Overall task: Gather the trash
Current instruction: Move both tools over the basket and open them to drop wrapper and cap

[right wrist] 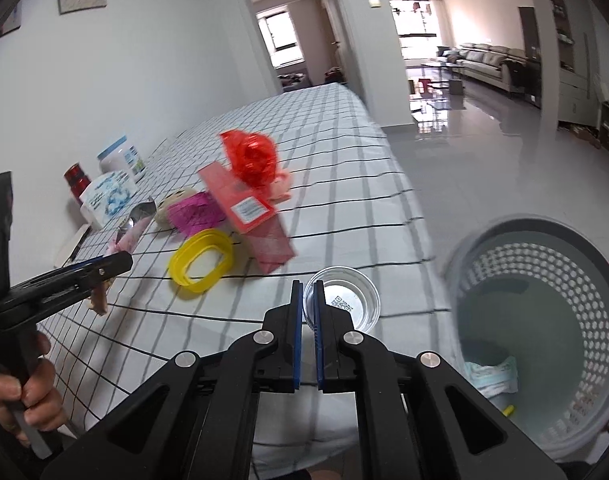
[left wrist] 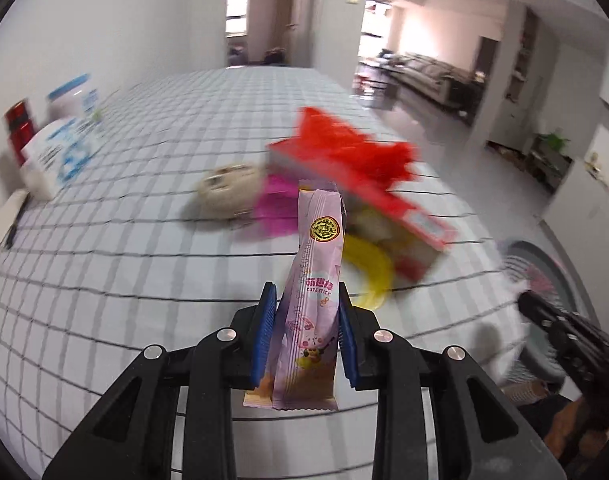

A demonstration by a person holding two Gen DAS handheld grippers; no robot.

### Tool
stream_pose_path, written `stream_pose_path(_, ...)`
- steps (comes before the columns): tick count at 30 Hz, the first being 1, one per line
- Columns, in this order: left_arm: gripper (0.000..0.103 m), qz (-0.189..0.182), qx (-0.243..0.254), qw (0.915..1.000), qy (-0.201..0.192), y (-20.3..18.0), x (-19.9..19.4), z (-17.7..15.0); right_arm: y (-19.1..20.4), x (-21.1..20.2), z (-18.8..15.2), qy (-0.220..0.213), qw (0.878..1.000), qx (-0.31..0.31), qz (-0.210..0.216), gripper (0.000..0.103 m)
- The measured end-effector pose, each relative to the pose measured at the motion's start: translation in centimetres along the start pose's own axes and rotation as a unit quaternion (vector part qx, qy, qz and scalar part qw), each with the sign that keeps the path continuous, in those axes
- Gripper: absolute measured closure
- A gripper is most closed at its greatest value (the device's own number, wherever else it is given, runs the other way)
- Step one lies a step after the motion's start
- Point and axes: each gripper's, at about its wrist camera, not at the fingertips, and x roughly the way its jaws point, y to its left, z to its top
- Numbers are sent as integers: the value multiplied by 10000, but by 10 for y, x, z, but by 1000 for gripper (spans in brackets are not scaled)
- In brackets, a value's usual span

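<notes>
A pink snack wrapper stands upright between the blue pads of my left gripper, which is shut on it above the checked tablecloth. The right wrist view shows that same left gripper from the side, held by a hand at the left. My right gripper is shut on the rim of a clear plastic cup at the table's near edge. A grey perforated basket stands on the floor to the right, with crumpled pale paper at its bottom.
On the cloth lie a yellow plastic ring, a red box, a red net ball, magenta paper and a beige lump. A tissue pack, white jar and red can stand by the wall.
</notes>
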Motion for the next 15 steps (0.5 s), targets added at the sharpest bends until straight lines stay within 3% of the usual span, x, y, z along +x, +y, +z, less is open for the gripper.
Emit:
stream_pose_path(8,74,-1082,834,9906,-38,-112,2,1,-61,-35,-16,-200,9971,464,-571,98)
stream_pose_path(15,74,-1577,1387,9773,287,-183,26,-9,-129,-56,-33,-259,9886,1021,-1076,98)
